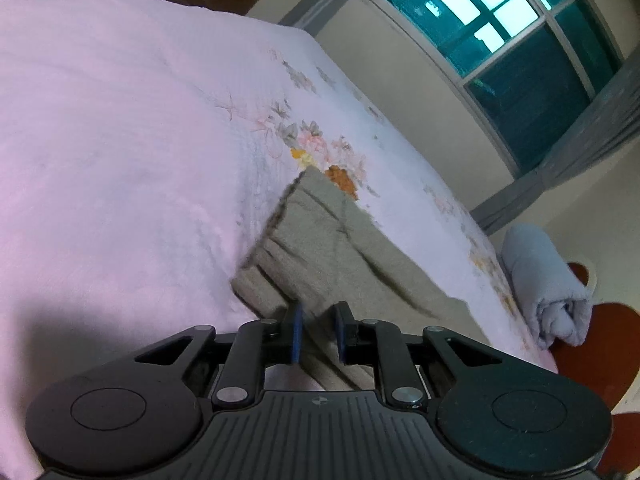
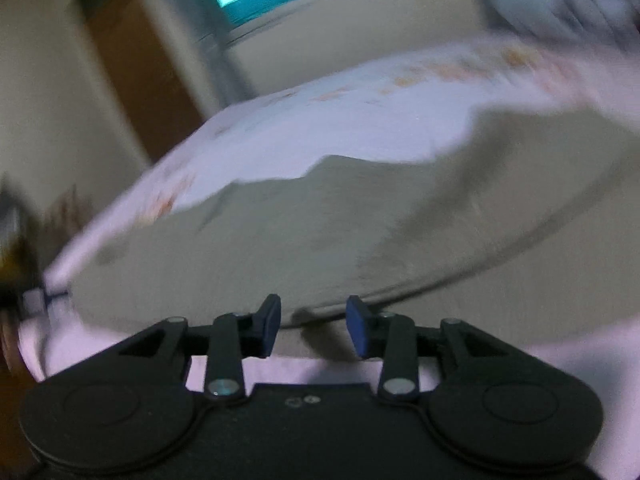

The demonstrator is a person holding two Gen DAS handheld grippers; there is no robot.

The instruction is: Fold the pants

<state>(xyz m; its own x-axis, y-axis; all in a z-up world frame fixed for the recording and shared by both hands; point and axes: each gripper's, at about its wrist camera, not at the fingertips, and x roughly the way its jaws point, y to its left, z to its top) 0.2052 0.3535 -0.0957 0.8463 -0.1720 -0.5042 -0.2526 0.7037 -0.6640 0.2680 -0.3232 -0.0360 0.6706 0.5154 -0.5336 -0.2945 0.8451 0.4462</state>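
Note:
Grey-beige pants lie folded on a pale pink bedspread. My left gripper hovers over the near end of the pants with its blue pads a little apart and nothing between them. In the blurred right wrist view the pants spread wide across the bed. My right gripper is open just in front of their near edge, not touching them.
The bedspread has a flower print beside the pants. A rolled blue-grey towel lies at the bed's right edge over a red floor. A barred window and a brown door stand behind.

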